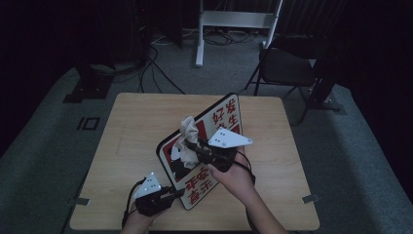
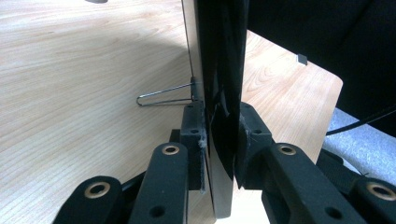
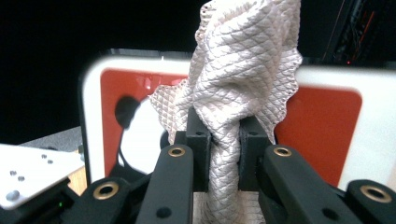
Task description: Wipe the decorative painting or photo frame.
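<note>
A: High view first — where was the sign board (image 1: 221, 127)?

B: It stood propped at a slant on the wooden table (image 1: 131, 131), between the two grippers. The left gripper (image 1: 179, 193) held its near bottom corner; the right gripper (image 1: 191, 145) was up against its printed face.

A: Were the left jaws actually clamped?

B: Yes. In the left gripper view the left gripper (image 2: 219, 140) had one pad on each side of the sign board (image 2: 220, 70), seen edge-on, and both pads pressed on it. Just beyond the left pad a thin wire loop (image 2: 161, 96) stuck out from the board's back, over the table (image 2: 70, 70).

A: And the right gripper?

B: Closed on a cloth (image 3: 233, 84) — a pale, quilted-looking rag, pinched into a narrow twist between the pads. In the right gripper view the right gripper (image 3: 224, 144) had the cloth bunching out above its jaws, with the sign board (image 3: 327, 126) straight ahead, red panel and a black-and-white figure showing on either side.

A: Did the cloth touch the board?

B: From above, the cloth (image 1: 189, 127) lay against the upper left part of the face, just ahead of the right jaws. Whether it pressed on the surface I couldn't tell.
</note>
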A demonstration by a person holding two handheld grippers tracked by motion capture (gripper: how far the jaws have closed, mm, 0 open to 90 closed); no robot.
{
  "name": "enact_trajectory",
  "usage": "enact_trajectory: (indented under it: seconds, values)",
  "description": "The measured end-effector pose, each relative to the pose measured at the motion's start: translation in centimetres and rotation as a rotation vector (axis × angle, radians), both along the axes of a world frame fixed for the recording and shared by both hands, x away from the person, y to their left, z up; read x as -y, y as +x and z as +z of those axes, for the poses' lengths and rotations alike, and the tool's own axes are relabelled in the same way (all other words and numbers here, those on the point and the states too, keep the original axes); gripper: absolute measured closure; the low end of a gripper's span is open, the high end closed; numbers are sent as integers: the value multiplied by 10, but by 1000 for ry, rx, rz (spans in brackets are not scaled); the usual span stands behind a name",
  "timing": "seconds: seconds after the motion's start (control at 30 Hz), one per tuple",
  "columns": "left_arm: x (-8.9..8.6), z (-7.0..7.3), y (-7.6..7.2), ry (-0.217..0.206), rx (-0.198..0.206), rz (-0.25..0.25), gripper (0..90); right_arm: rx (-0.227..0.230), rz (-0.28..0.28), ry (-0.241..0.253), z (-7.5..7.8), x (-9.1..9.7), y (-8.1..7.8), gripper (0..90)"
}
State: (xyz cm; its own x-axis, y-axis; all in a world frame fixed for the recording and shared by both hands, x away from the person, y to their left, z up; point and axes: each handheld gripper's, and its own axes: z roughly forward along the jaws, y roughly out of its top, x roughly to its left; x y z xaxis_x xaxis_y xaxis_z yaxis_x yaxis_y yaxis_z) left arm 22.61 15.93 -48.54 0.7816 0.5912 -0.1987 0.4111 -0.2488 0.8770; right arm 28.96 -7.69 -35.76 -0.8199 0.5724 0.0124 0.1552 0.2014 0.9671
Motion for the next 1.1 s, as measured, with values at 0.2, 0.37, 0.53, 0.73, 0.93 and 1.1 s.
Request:
enact_trajectory:
  seconds: [0.2,0.37,0.53,0.73,0.93,1.1]
  values:
    - [0,0,0,-1,-1,2,772,-23,-10,-17,-15,5,-2,789]
    - [0,-1,0,-3,-4,2,772,-45,-16,-33,-27,8,-3,790]
    - [0,-1,0,-3,-7,2,772,-69,-26,-48,-39,12,-4,790]
    - [1,-1,1,-4,-7,3,771,-108,-35,-69,-57,18,-6,790]
    - [1,-1,1,0,-6,2,771,-142,-49,-82,-76,25,-9,789]
    - [2,-1,1,0,-8,1,771,-177,-59,-95,-92,31,-12,790]
